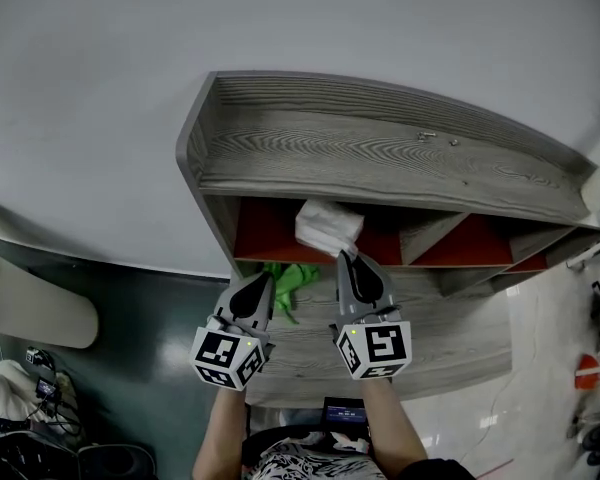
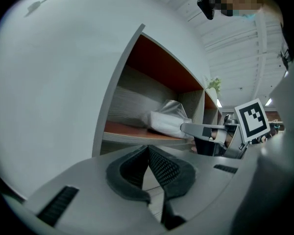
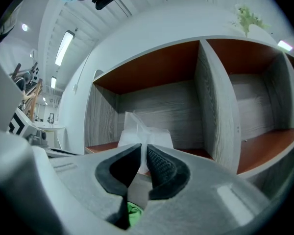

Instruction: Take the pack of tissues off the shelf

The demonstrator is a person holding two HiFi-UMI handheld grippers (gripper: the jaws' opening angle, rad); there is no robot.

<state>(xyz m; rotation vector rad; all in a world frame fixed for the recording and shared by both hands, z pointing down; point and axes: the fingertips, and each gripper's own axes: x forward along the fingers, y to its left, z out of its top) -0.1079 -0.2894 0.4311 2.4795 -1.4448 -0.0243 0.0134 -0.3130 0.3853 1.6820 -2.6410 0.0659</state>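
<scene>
The pack of tissues (image 1: 328, 228) lies in the left-hand compartment of the shelf (image 1: 380, 158), at its front edge on the red-brown floor. The right gripper (image 1: 346, 258) reaches up to it, its jaws nearly together and pinching the pack's near white edge. The left gripper (image 1: 263, 278) hangs lower and beside it, apart from the pack, jaws pressed together on nothing

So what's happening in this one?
A person holds a gripper in each hand at a grey wooden shelf. The right gripper is at the leftmost compartment, its jaws pinching the wrapper of the pack of tissues, which lies on the shelf board, not yet taken out. The left gripper hangs lower, shut and empty.
</scene>
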